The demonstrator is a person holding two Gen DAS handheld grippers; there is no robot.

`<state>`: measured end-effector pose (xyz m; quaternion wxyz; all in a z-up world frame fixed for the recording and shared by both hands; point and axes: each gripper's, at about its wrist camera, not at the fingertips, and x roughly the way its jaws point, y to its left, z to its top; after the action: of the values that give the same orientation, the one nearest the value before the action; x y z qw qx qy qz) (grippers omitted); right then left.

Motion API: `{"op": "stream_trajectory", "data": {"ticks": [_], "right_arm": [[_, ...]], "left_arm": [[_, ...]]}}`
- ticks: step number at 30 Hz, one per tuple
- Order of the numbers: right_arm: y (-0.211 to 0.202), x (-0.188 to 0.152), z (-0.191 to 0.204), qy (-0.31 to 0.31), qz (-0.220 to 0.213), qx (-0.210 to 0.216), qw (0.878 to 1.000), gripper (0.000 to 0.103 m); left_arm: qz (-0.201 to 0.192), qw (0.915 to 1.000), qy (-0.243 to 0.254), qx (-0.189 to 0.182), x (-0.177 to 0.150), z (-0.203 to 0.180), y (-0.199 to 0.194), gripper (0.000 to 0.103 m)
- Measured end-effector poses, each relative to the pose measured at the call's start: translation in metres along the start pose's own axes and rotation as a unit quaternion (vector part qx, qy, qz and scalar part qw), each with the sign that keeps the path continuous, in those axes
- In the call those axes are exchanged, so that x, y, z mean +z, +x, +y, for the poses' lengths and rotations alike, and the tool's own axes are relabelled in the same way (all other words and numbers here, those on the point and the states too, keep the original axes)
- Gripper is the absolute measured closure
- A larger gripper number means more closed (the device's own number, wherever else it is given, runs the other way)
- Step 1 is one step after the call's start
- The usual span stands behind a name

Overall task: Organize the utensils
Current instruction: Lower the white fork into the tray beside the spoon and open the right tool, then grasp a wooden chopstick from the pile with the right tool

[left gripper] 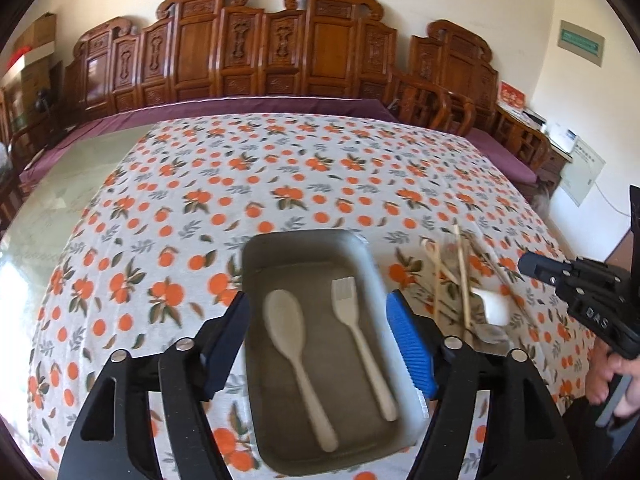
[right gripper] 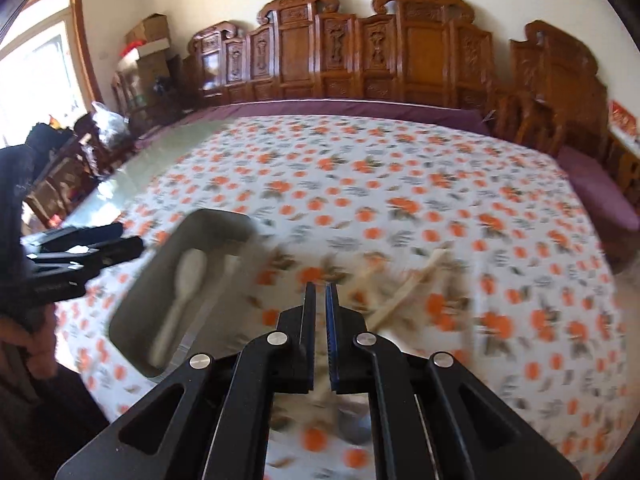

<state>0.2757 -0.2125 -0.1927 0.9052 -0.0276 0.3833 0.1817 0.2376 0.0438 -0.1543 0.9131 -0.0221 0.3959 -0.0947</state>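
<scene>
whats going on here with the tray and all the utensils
A person holding two grippers is sorting utensils on a table with an orange-print cloth. The grey tray already holds a pale spoon and fork. The left gripper hangs open above it. The right gripper, fingers nearly closed, hangs above the loose chopsticks beside the tray.

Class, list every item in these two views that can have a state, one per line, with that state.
Left gripper: open, empty.
Right gripper: nearly closed, holding nothing visible.
Tray: upright, partly filled.
Spoon: lying in tray.
Fork: lying in tray.
Chopsticks: loose on tablecloth.
</scene>
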Motion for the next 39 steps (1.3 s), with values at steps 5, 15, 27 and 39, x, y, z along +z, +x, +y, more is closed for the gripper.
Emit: {"op": "stream_trajectory", "data": {"ticks": [5, 15, 27, 39], "right_arm": [[0.002, -0.016, -0.034, 0.031, -0.001, -0.029, 0.999, 0.095], [0.030, -0.042, -0.066, 0.036, 0.033, -0.072, 0.996, 0.095], [0.061, -0.056, -0.099, 0.056, 0.094, -0.086, 0.990, 0.081], [0.064, -0.055, -0.098, 0.055, 0.092, -0.084, 0.991, 0.097]], "left_arm": [[0.003, 0.9997, 0.018, -0.013, 0.000, -0.024, 0.002, 0.033], [0.019, 0.9983, 0.048, -0.027, -0.006, -0.061, 0.013, 0.033], [0.036, 0.9951, 0.077, -0.049, -0.017, -0.099, 0.028, 0.033], [0.054, 0.9930, 0.092, -0.049, -0.023, -0.114, 0.042, 0.033]]}}
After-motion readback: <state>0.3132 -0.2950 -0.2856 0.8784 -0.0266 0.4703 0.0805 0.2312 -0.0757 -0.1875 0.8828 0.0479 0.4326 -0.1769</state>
